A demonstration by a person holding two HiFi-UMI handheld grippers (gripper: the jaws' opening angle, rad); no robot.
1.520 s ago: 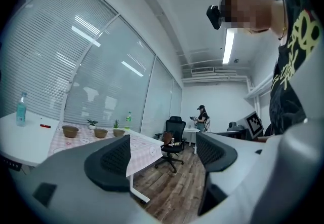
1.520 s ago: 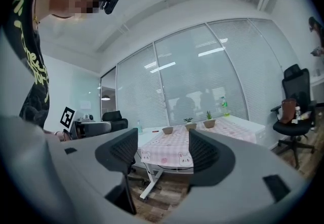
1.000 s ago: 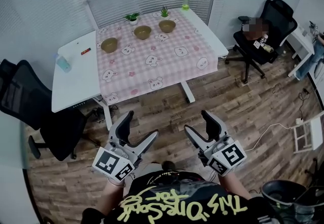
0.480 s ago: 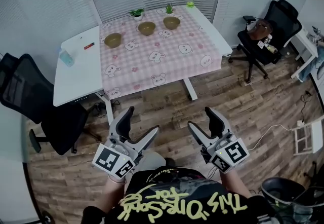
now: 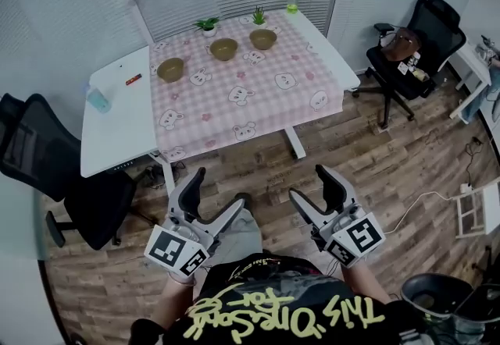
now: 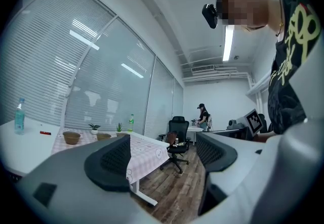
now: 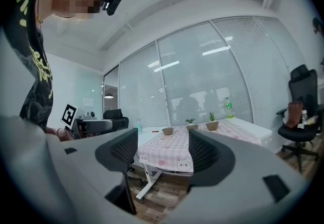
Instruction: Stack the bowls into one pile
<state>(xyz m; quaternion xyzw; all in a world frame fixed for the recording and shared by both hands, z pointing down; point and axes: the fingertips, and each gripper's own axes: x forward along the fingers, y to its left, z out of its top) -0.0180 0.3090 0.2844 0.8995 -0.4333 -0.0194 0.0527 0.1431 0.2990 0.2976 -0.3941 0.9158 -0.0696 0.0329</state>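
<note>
Round brown bowls [image 5: 223, 48], checked tablecloth [image 5: 258, 105]

Bright, even ceiling-strip light, soft shadows; fisheye curving and dark vignetted corners in both gripper views; near jaws blurred.

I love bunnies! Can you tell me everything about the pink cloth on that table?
The tablecloth is pink-and-white checked fabric printed with white cartoon animal faces and small pink flowers. It lies flat over the right part of the white table, and its near edge hangs down. Three brown bowls and two small potted plants sit on it.
</note>
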